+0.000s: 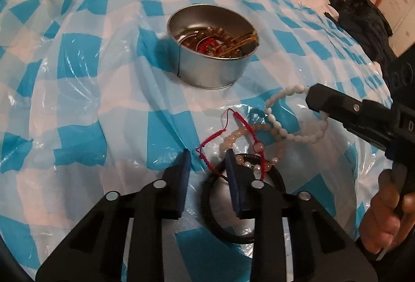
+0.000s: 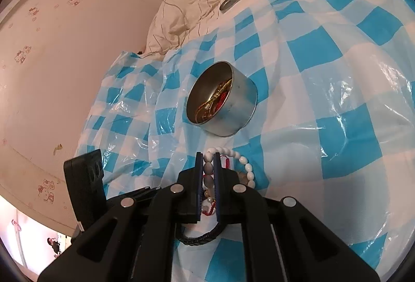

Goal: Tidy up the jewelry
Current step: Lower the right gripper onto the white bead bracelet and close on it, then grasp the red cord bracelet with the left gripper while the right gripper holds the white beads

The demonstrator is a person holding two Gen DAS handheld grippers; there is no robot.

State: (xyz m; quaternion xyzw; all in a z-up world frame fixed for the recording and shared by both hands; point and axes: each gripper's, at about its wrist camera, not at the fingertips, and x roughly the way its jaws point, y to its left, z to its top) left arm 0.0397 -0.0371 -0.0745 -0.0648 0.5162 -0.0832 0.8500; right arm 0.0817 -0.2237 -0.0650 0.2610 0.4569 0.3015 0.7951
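the round tin point(image 1: 211, 48) mid-sheet already holds several pieces, the right gripper point(image 2: 208, 173) pinches the white bead bracelet point(image 1: 290, 113) clear, while the left gripper point(image 1: 207, 160), jaws apart, straddles the red cord bracelet point(image 1: 233, 131) left with the pink bead bracelet point(image 1: 249, 136) and black band point(image 1: 207, 206).

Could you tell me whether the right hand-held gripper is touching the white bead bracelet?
Touching: the right wrist view shows the right hand-held gripper pinching the white bead bracelet between its pads.

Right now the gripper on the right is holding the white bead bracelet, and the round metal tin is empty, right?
Not quite. The right gripper does hold the white bead bracelet, but the round metal tin is not empty. The left wrist view shows jewelry already piled inside it, gold and red pieces among them.
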